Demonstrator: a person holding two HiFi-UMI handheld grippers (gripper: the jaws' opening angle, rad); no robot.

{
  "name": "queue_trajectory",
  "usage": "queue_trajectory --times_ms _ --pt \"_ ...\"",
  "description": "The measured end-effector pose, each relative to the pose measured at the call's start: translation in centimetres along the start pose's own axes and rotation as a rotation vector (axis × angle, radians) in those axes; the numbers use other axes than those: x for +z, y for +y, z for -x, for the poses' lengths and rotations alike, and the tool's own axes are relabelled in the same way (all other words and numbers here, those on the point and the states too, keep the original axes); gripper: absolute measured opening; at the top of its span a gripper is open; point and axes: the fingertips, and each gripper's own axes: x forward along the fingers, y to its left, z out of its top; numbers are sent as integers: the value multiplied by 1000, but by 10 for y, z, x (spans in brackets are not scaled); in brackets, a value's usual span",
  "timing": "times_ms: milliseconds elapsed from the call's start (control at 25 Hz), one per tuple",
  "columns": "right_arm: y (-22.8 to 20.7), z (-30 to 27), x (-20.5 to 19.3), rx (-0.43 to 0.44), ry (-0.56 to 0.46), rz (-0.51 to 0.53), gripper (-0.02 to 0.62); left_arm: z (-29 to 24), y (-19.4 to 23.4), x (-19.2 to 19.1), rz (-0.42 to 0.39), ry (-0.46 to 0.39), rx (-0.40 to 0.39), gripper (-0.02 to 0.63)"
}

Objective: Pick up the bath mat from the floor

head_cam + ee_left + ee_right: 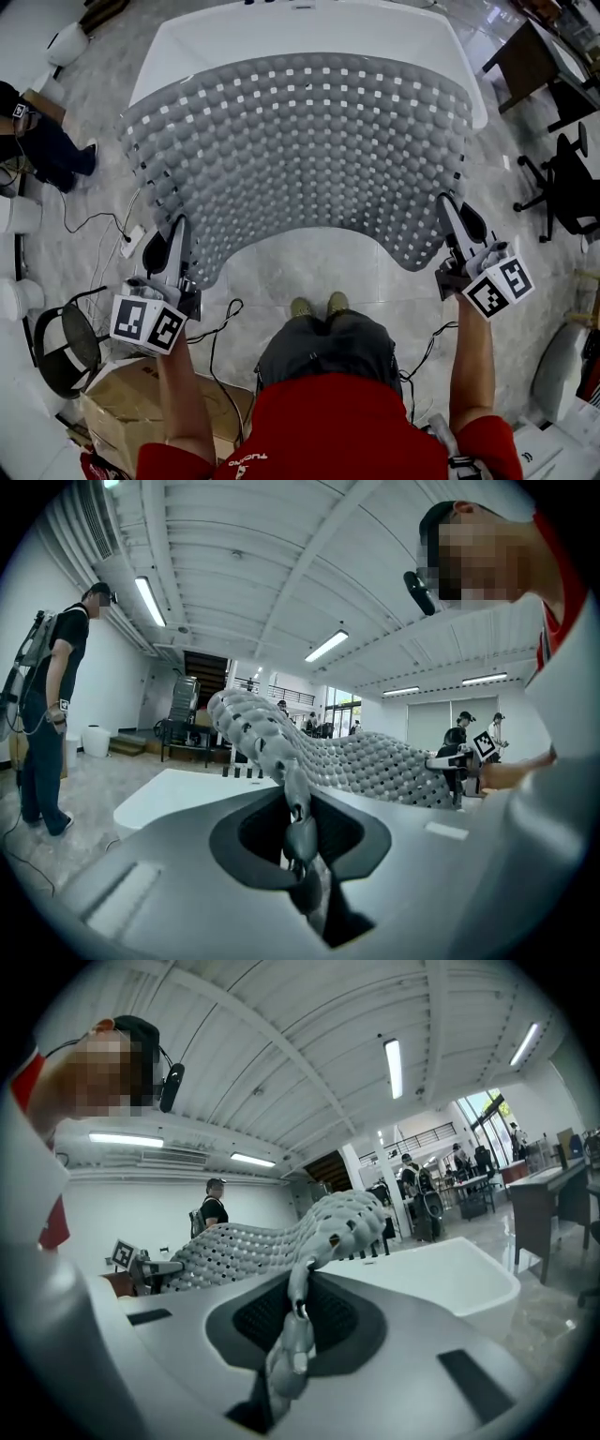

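1. Cables (220,323) trail across the floor just beside the person's shoes (319,306). A step back could snag one and jerk both arms.
2. The left gripper (178,246) is nearly closed, pinching the bath mat (300,150) by its near left corner. The right gripper (452,225) nips the near right corner the same way. Each bite takes only a thin edge strip, so the hanging weight could drag a corner out.
3. The mat is off the floor, spread between the grippers. Uneven pulling could twist one corner loose.
4. Its far edge sits over the white tub (309,28). Contact is unclear, but it could catch on the rim.
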Motion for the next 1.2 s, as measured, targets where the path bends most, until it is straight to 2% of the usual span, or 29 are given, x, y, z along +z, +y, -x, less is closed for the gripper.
queue_trajectory --times_ms 80,120,240,320,400,480,600,840,1120,1200 --pt "-15 -3 -28 6 -1 2 37 -14 -2 -29 -2 0 -1 43" --pt "-28 -5 -59 6 13 -6 37 -24 -3 -62 7 16 1 43" --pt "-74 -10 -185 1 79 -45 37 -57 -5 -196 52 91 6 43" --pt "-101 -26 -253 -1 93 -46 37 -83 6 -271 70 104 4 43" --pt "-112 -44 -299 2 106 -45 37 -96 22 -323 92 110 3 43" --pt "-109 -62 -331 11 121 -59 37 -95 41 -354 106 124 8 43" --pt "-100 -81 -353 21 116 -69 37 -93 64 -369 96 128 6 43" --pt "-92 -87 -346 25 93 -52 37 -96 73 -371 101 89 -18 43" --pt "-88 -65 -331 26 102 -61 37 -84 51 -357 116 100 -36 43" --pt "-91 -56 -320 23 73 -54 37 -87 43 -344 94 76 -48 43"
